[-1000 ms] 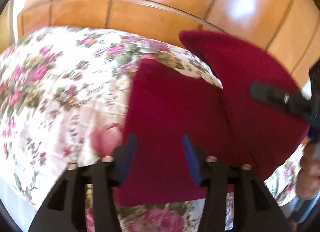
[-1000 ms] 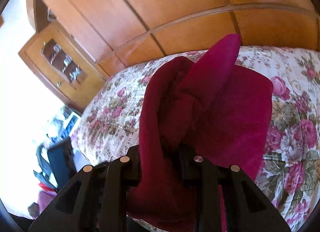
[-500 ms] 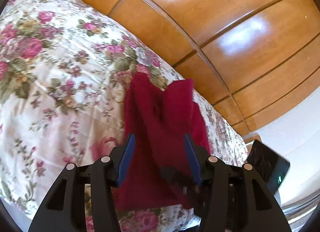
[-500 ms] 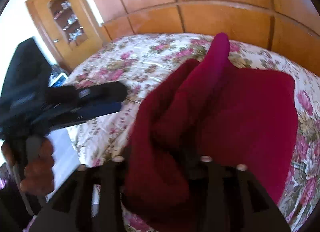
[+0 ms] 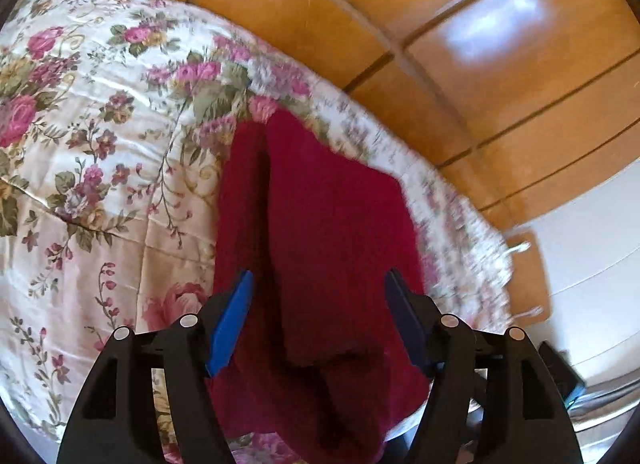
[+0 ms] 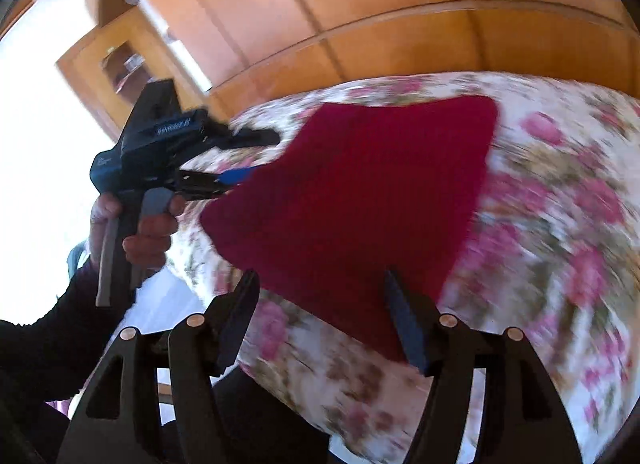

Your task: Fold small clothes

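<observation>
We see dark red knit garment (image 5: pixel 332 232) lying on floral bedspread (image 5: pixel 100 152), near bedspread's edge. We note folded state: upper layer doubled over lower, long fold line running lengthwise, strip of lower layer showing along one side. In right wrist view we see it (image 6: pixel 360 192) flat, roughly four-sided, one rounded corner toward bedspread's far side. We cannot tell garment type.

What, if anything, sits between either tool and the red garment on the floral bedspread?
Nothing visible does. The red garment lies on the floral bedspread between the opening jaws of the left tool, unclamped. The right tool, jaws also opening, faces the garment's near edge with only bedspread around it.
</observation>
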A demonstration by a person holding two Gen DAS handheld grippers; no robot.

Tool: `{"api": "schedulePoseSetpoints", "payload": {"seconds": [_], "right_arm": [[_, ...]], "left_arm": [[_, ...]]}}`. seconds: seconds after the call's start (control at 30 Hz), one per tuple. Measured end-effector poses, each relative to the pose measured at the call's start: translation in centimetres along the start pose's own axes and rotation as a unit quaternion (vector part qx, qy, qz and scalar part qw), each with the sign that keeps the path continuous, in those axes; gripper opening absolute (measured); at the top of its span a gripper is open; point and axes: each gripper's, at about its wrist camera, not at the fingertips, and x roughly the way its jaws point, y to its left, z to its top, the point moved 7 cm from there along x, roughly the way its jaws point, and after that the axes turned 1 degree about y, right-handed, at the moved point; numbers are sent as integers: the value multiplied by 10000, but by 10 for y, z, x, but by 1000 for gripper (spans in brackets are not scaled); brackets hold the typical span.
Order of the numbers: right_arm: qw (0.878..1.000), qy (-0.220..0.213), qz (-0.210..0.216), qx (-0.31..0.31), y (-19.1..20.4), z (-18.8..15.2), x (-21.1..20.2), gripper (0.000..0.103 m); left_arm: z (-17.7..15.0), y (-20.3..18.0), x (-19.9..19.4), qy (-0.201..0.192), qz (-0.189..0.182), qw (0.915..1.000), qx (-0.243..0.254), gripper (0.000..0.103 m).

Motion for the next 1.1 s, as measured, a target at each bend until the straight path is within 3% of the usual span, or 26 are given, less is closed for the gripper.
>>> {"api": "schedulePoseSetpoints", "payload": {"seconds": [0.13,0.2,0.27,0.3,0.37,0.5,0.6,0.7,0.8,0.93,1.03,1.1], "right_arm": [[9988,-33,-432,224,-25,-13,-10,64],[9978,2,-592,297,-32,-16,-10,55],[9975,-48,-624,316,-35,-16,-12,47],[9976,-111,-629,276,-32,-14,-12,41],[9976,-205,-653,60,-23,-10,-15,40],[9983,-90,-532,-212,-6,-9,1,40],[9982,164,-511,-268,0,-17,19,40],[9972,325,-548,-383,6,-26,35,40],[9951,365,-776,-501,6,-28,39,40],[9949,412,-763,-517,4,-24,33,41],[9961,424,-613,-461,1,-18,20,52],[9967,268,-658,-399,-4,-7,4,57]], "left_arm": [[-6,-6,15,226,195,9994,149,64],[-8,-12,19,259,353,9985,334,41],[-7,-20,17,153,630,9956,674,27],[-6,-23,14,69,697,9944,789,22],[-4,-28,1,-162,724,9929,933,20],[-6,-10,-16,-369,877,9914,902,18],[-19,27,-1,-148,1381,9874,762,18],[-23,45,10,-243,1496,9863,649,19],[-18,37,0,-426,1694,9830,567,26],[-13,2,-31,-1100,2015,9674,1066,26],[-15,-26,-44,-1511,1867,9597,1459,26],[-15,-37,-39,-1563,1939,9533,1706,26]]}}
